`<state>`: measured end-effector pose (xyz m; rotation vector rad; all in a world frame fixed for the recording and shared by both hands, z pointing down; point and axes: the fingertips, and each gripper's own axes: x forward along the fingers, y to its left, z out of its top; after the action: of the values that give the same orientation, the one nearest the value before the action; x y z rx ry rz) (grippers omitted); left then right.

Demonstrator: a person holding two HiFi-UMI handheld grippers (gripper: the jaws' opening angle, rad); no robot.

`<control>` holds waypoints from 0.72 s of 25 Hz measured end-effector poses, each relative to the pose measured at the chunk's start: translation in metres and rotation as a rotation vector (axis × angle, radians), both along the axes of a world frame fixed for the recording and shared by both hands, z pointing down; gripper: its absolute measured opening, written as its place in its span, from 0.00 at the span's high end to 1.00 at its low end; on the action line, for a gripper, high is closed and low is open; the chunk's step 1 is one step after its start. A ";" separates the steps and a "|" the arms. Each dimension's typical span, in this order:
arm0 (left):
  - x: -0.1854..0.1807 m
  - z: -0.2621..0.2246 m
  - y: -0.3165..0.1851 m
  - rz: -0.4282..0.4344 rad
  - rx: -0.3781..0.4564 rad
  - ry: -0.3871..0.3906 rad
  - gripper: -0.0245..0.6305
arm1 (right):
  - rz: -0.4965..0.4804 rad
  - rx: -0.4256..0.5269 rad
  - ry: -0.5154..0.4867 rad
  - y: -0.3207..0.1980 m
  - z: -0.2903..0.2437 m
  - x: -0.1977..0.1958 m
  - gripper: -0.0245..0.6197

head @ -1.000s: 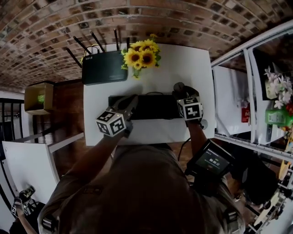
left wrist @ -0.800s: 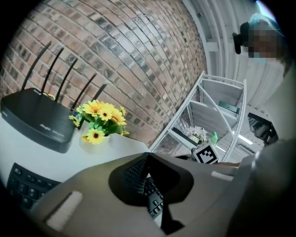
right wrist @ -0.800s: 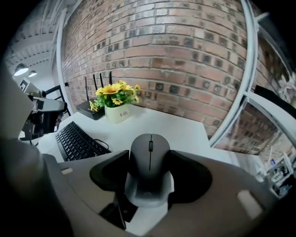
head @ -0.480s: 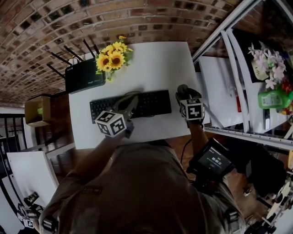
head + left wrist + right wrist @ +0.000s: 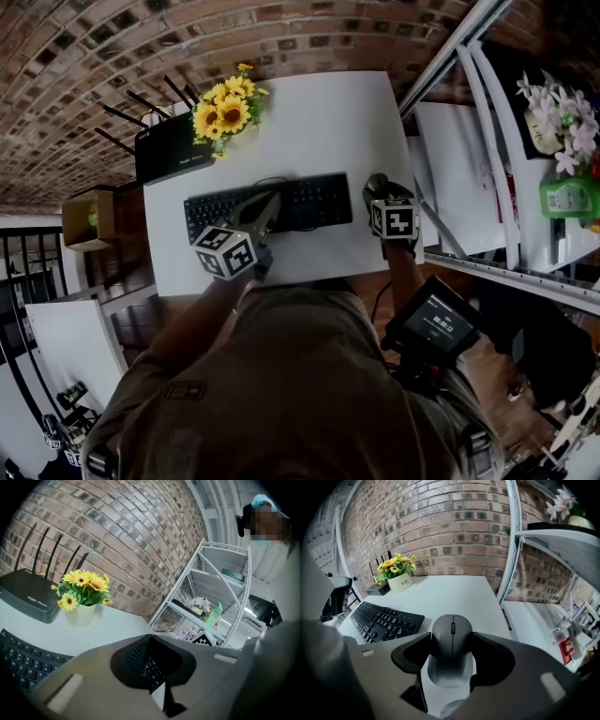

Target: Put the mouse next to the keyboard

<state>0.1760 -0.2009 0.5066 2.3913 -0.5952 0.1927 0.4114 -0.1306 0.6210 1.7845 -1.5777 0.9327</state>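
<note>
The mouse (image 5: 451, 625) lies lengthwise between the fingers (image 5: 487, 658) of the right gripper (image 5: 452, 641), scroll wheel pointing away. The dark inner faces sit against its left and right sides, so the fingers stand wide but closed on its body. Its rounded front reaches just past the fingertips, and its rear lies deep in the gap. White worktop (image 5: 454, 592) shows under and ahead of it; whether the mouse rests on the worktop or hangs just above it cannot be told. The black keyboard (image 5: 382, 620) lies to its left, near but apart, with a strip of bare worktop between them. In the head view the mouse is off the keyboard's right end, near the worktop's right edge. The left gripper (image 5: 149, 637) hovers over the keyboard's middle. Its fingers are drawn together at the tips with nothing between them, only keys showing through the hollow. A pot of sunflowers (image 5: 225, 105) and a black router (image 5: 173, 150) stand at the far left of the worktop.
</note>
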 end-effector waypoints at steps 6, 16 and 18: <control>-0.006 0.002 0.005 -0.006 -0.002 -0.023 0.96 | 0.019 -0.035 -0.009 0.007 0.017 0.001 0.52; -0.009 0.002 0.008 -0.004 0.001 -0.041 0.96 | 0.021 -0.042 -0.013 0.003 0.026 0.003 0.52; -0.009 0.002 0.009 -0.005 0.001 -0.043 0.96 | 0.024 -0.049 -0.007 0.003 0.028 0.003 0.52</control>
<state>0.1666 -0.1924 0.5084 2.3919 -0.6211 0.2430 0.4148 -0.1274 0.6491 1.7718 -1.5277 0.9816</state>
